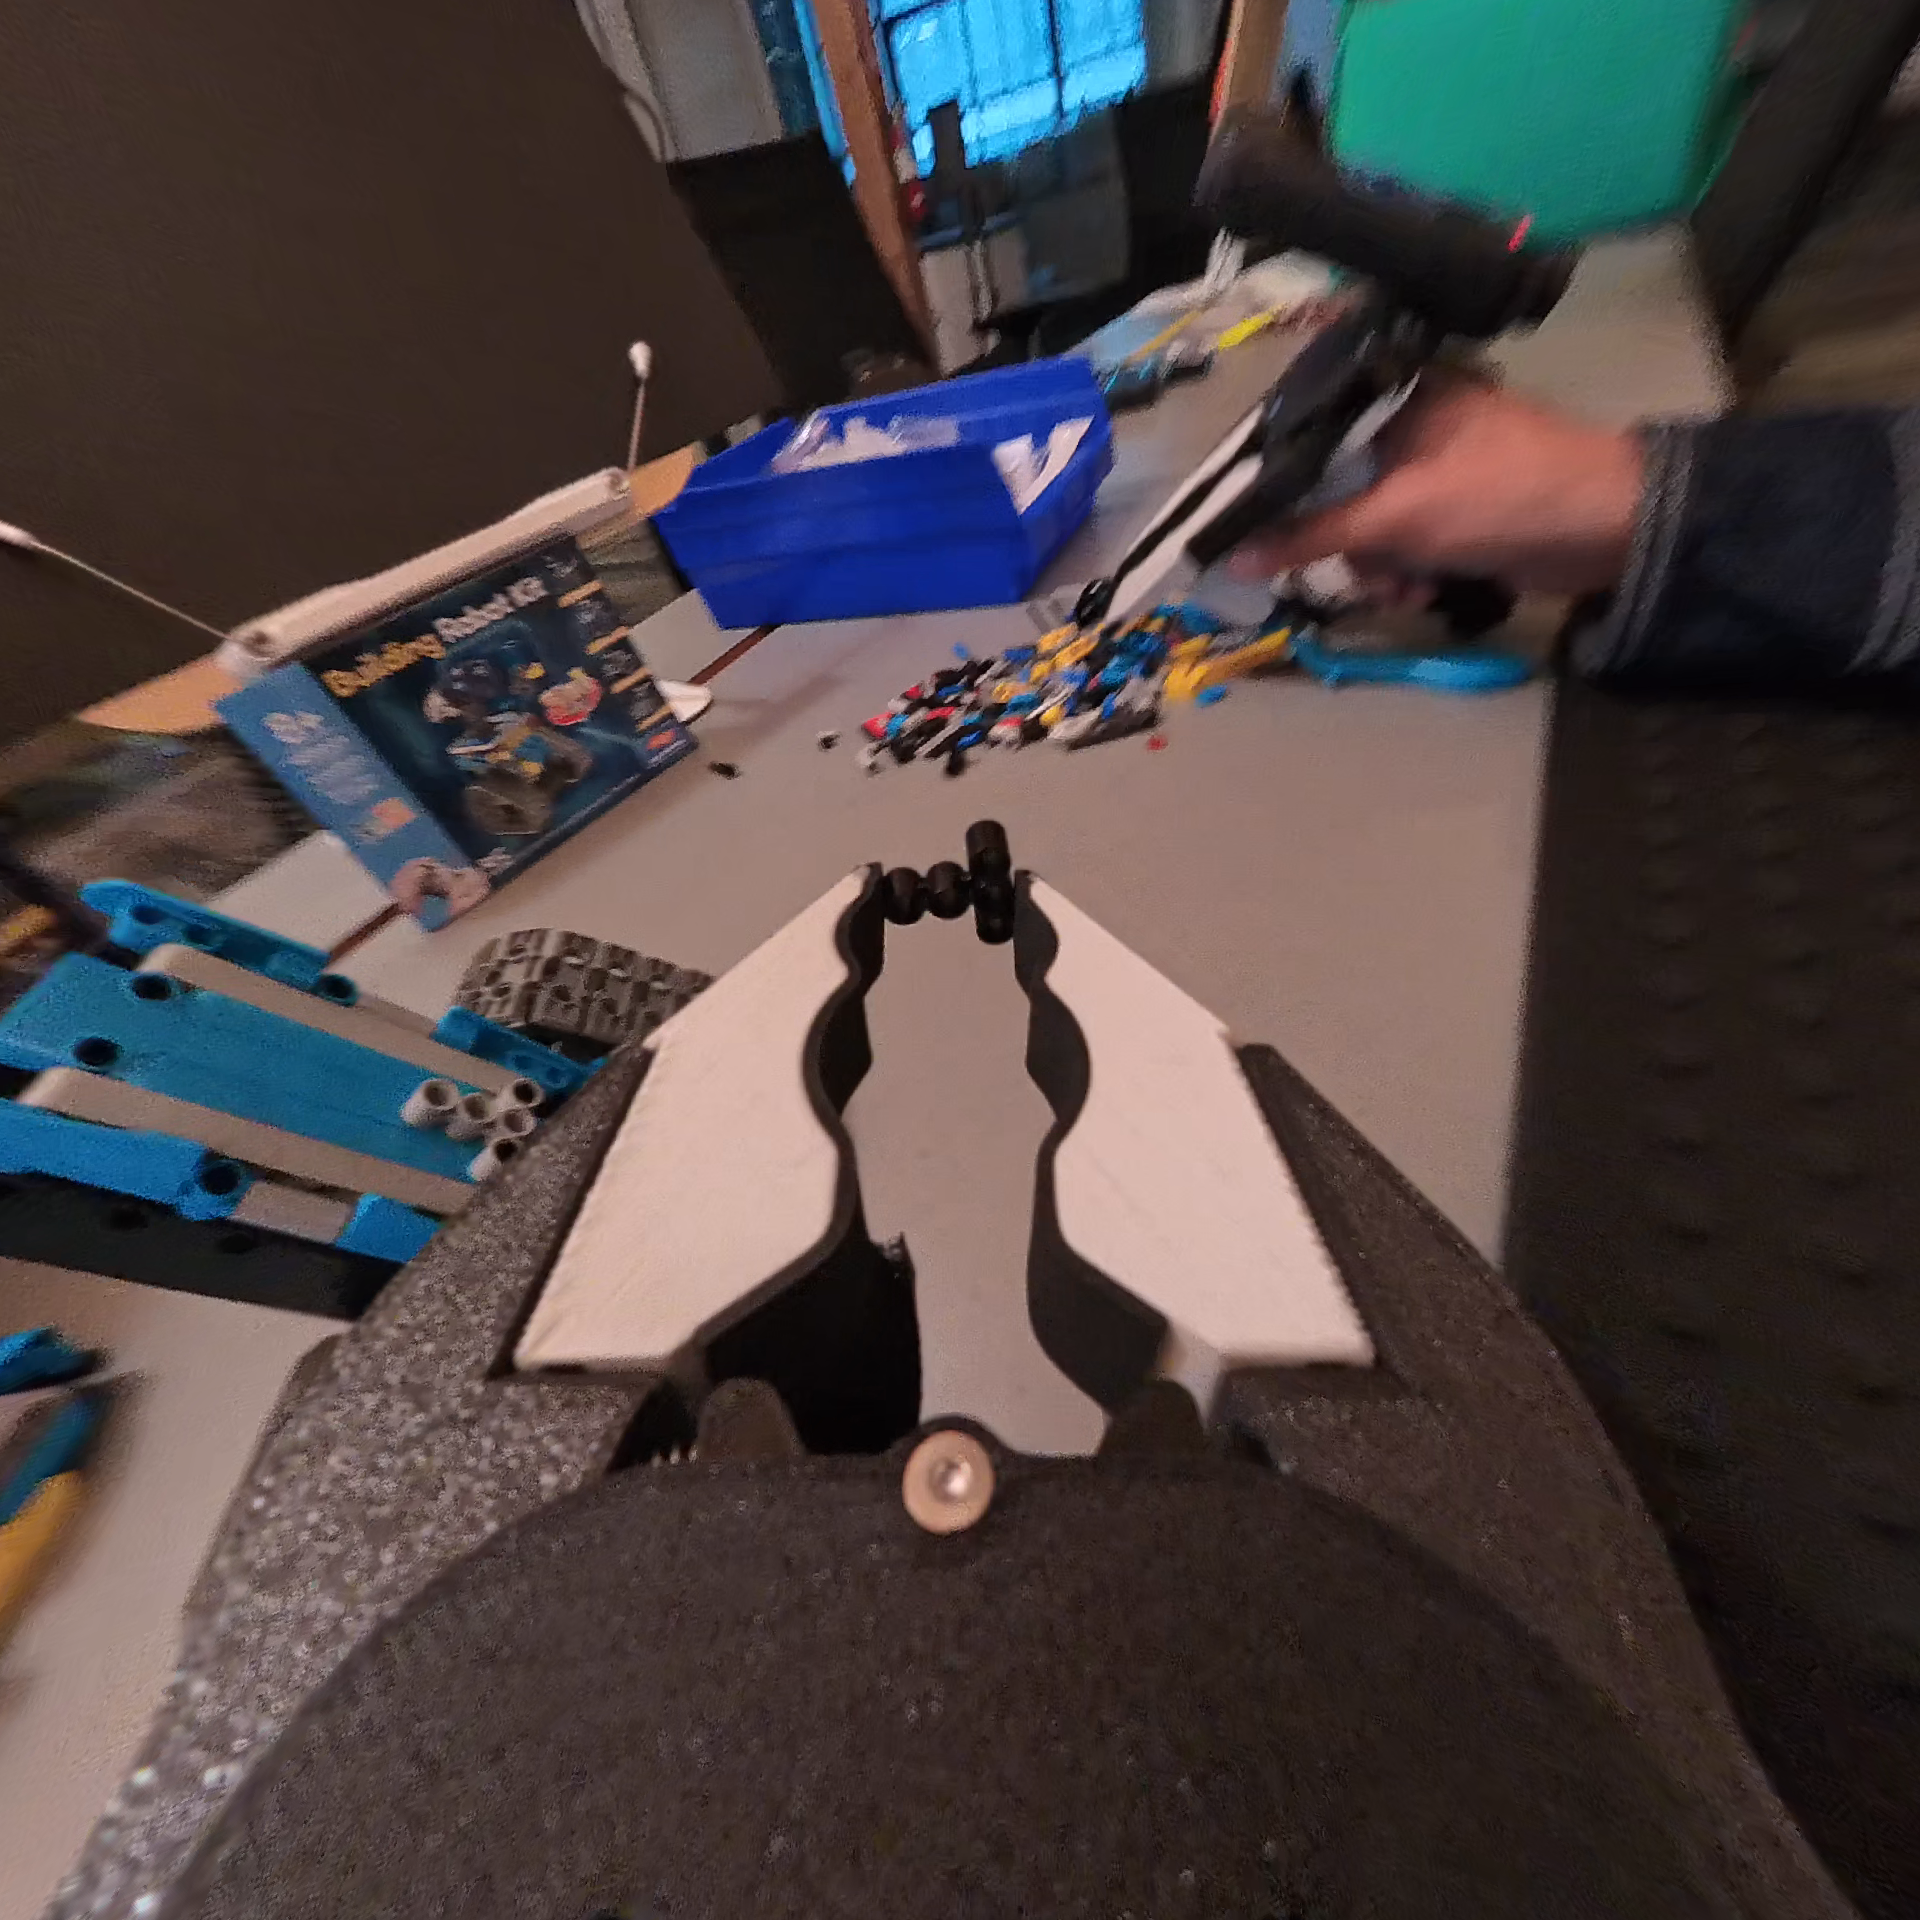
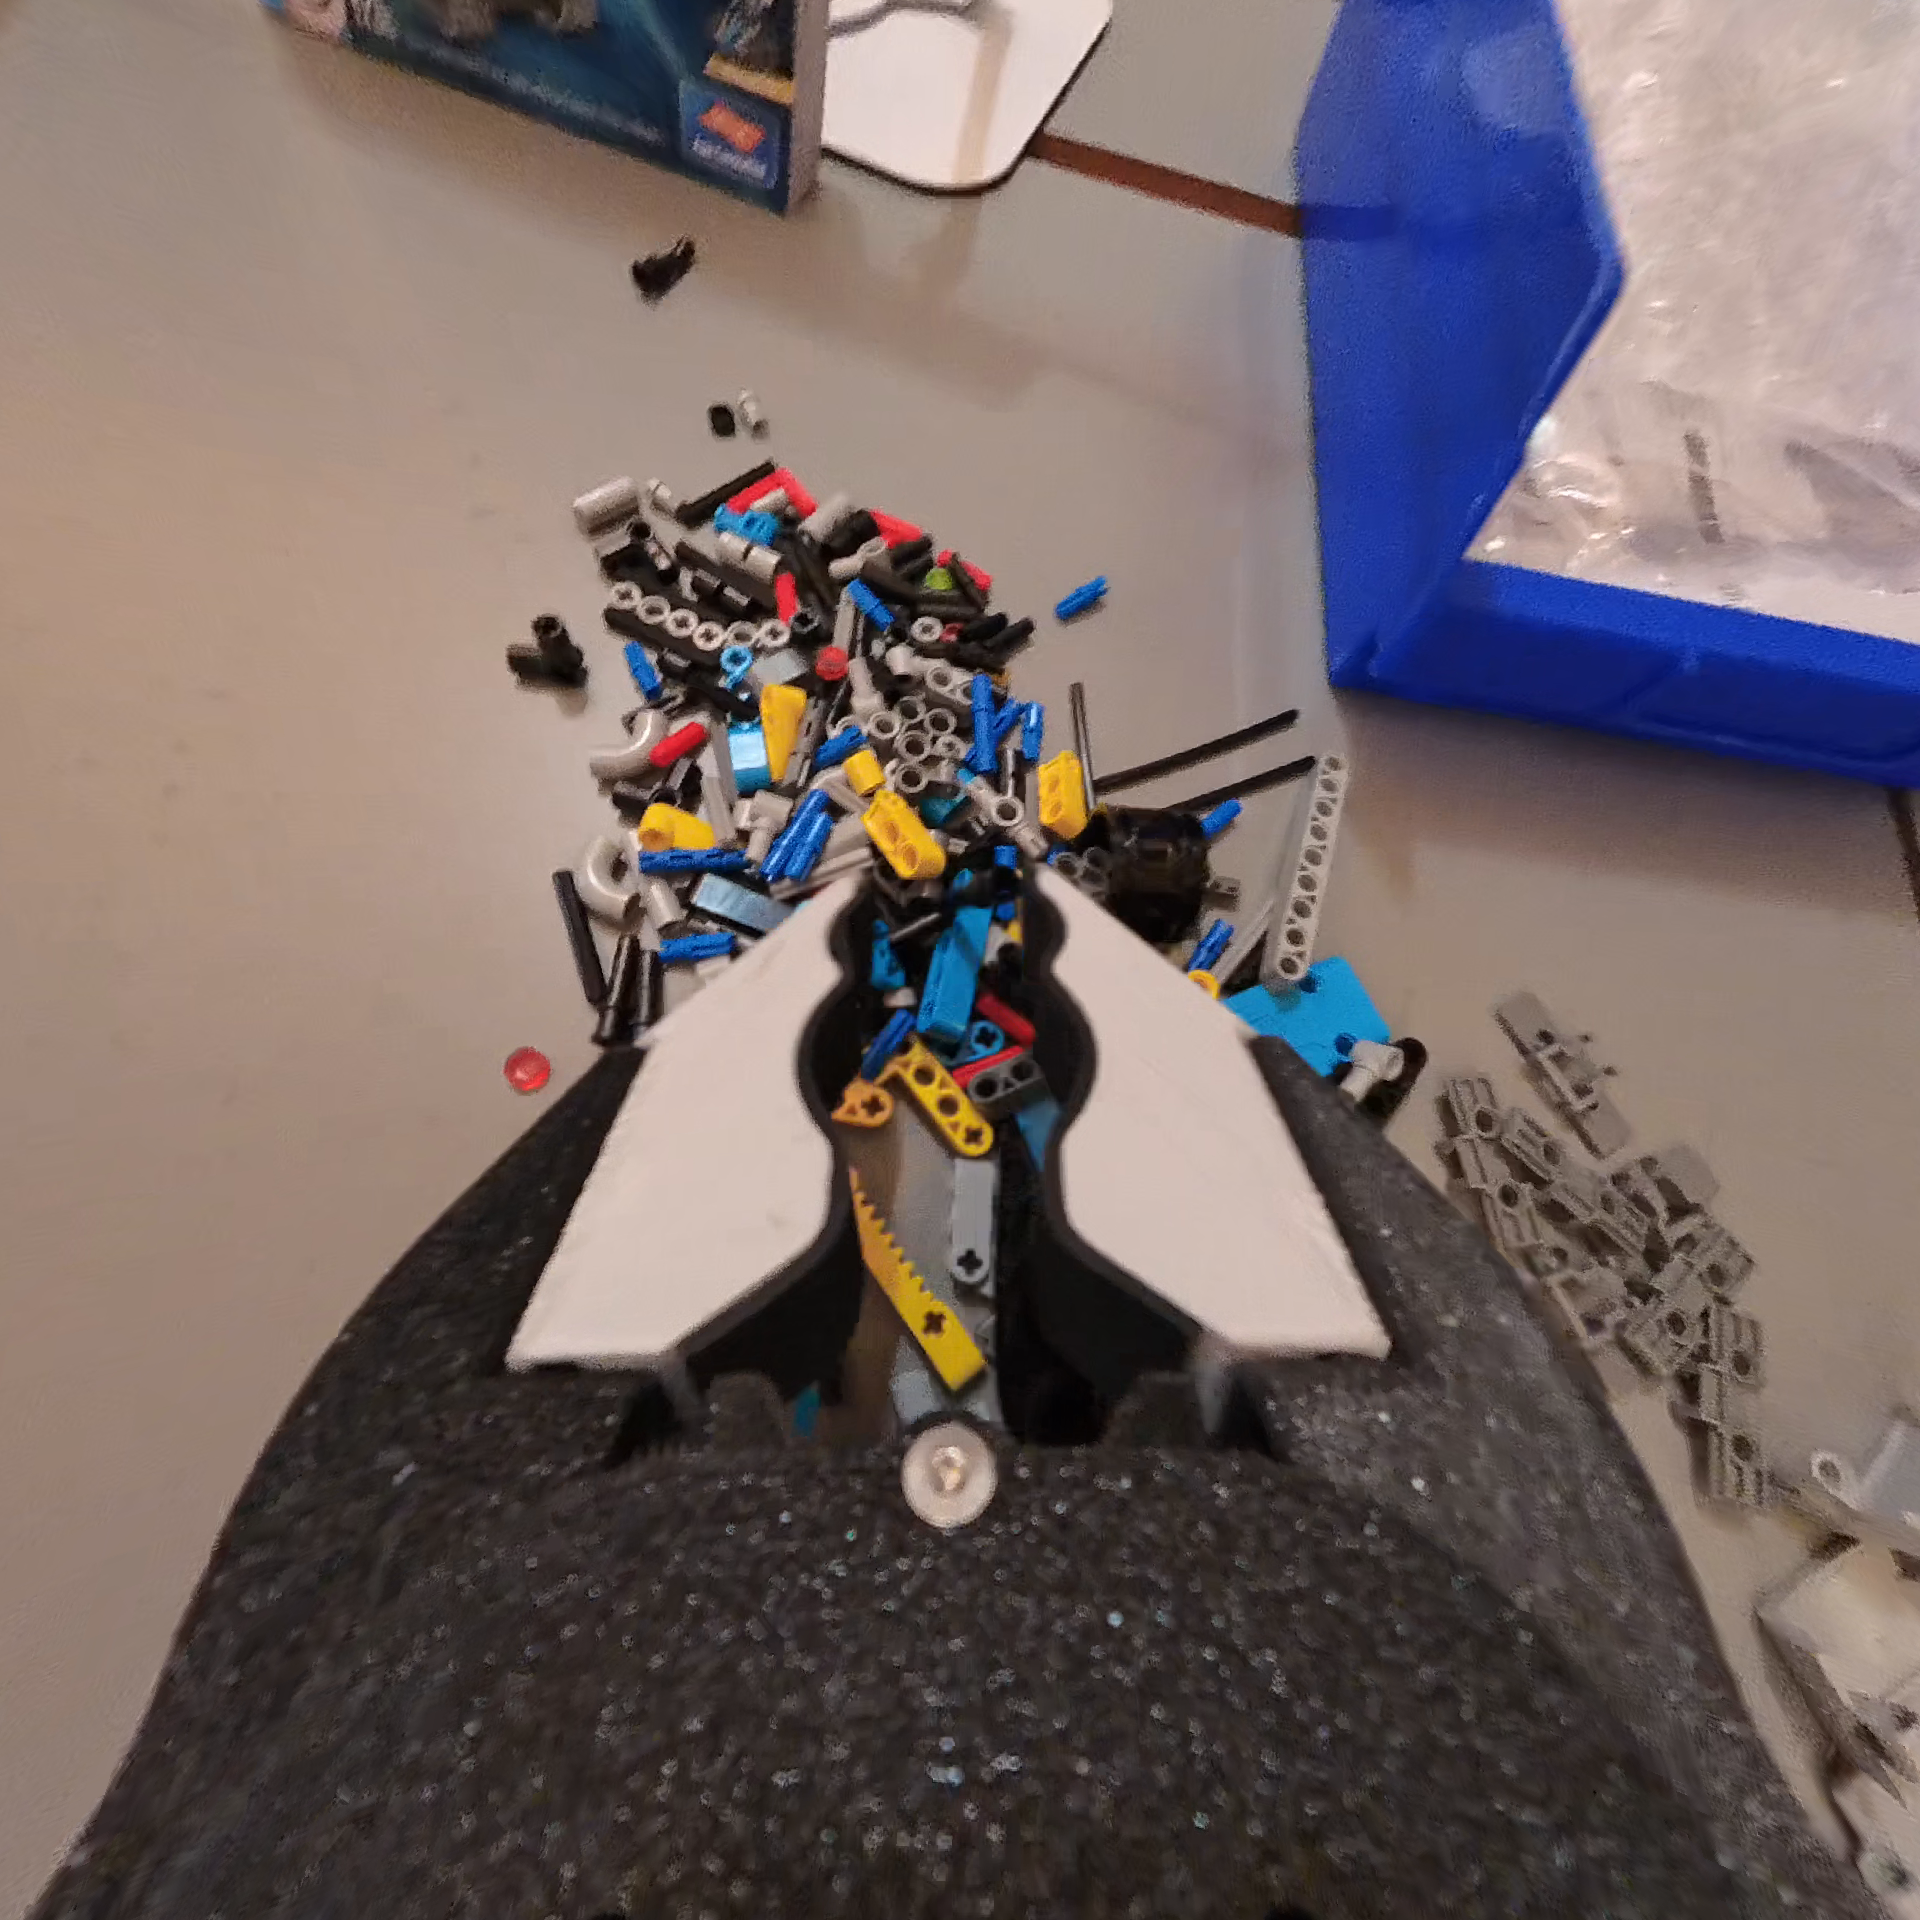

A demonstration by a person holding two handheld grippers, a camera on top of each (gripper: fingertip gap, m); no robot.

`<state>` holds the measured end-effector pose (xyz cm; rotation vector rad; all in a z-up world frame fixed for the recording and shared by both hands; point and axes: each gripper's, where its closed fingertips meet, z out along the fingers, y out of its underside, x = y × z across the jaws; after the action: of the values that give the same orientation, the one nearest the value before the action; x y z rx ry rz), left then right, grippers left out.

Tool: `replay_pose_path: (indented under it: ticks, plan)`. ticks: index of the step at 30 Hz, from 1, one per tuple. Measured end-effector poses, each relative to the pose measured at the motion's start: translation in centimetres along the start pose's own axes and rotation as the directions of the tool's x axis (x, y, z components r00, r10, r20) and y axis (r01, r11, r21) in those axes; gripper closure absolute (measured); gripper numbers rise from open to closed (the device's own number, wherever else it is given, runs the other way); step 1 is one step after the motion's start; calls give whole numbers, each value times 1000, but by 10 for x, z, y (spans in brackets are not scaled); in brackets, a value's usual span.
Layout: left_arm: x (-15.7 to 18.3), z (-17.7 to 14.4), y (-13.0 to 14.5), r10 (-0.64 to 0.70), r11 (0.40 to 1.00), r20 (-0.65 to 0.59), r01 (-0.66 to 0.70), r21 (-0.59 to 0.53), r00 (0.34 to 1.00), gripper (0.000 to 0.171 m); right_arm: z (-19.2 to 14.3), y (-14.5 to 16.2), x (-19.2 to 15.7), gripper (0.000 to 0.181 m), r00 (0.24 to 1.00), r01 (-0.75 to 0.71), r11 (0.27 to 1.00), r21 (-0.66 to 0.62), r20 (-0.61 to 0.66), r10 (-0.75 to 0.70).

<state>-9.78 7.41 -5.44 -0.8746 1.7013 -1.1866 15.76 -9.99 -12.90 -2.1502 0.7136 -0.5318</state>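
Left wrist view: left hand-held gripper [image 1: 948, 896] level, clenched on black connector piece [image 1: 961, 883].

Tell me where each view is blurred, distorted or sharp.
Left wrist view: the left gripper and the black connector piece it pinches are sharp; the right gripper and hand smear with motion; wide-angle bending tilts the table. Right wrist view: mild blur throughout, the brick pile readable, the blue bin softest; the right gripper hangs over the pile.
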Motion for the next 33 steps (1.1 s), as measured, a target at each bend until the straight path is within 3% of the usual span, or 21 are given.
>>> replay_pose_path:
  ticks: [3,5,7,9,10,13,15,17,23,25,27,29,33]
  plan:
    - [1,7,12,145,987,60,-139,-85,988,148,-11,-19,-23,148,996,-20,996,91,90,11]
    - [0,10,18,217,970,84,-205,-130,972,148,-28,-44,-77,147,957,-71,977,200,291,10]
    - [-6,13,27,284,946,126,-256,-198,950,148,-52,-66,-153,147,834,-161,952,258,552,-9]
    - [-7,15,30,339,925,139,-303,-227,931,148,-75,-73,-226,144,654,-240,945,223,756,-12]
    - [-6,15,33,350,919,135,-311,-243,927,148,-78,-70,-253,143,603,-244,951,190,798,-4]
    - [-8,15,34,404,896,153,-356,-267,902,148,-70,-62,-300,146,563,-250,963,96,824,64]
    - [-7,15,33,416,891,154,-369,-266,896,148,-63,-65,-302,159,602,-275,957,90,792,98]
    - [-6,15,35,409,892,144,-362,-270,901,149,-65,-61,-309,171,587,-236,969,78,806,78]
    - [-3,18,40,433,877,131,-384,-290,892,148,-62,-56,-305,177,619,-180,979,94,784,39]
    - [-7,15,34,422,889,167,-371,-269,891,144,-55,-60,-283,177,709,-148,977,150,705,-1]
    - [-9,13,33,372,913,172,-326,-247,912,141,-43,-65,-239,177,825,-79,972,220,562,-60]
    - [-12,11,33,328,929,171,-285,-236,929,140,-31,-65,-172,177,929,-10,970,243,362,-81]
    - [-13,12,34,265,948,165,-226,-223,950,140,-9,-20,-47,177,997,-44,996,84,67,38]
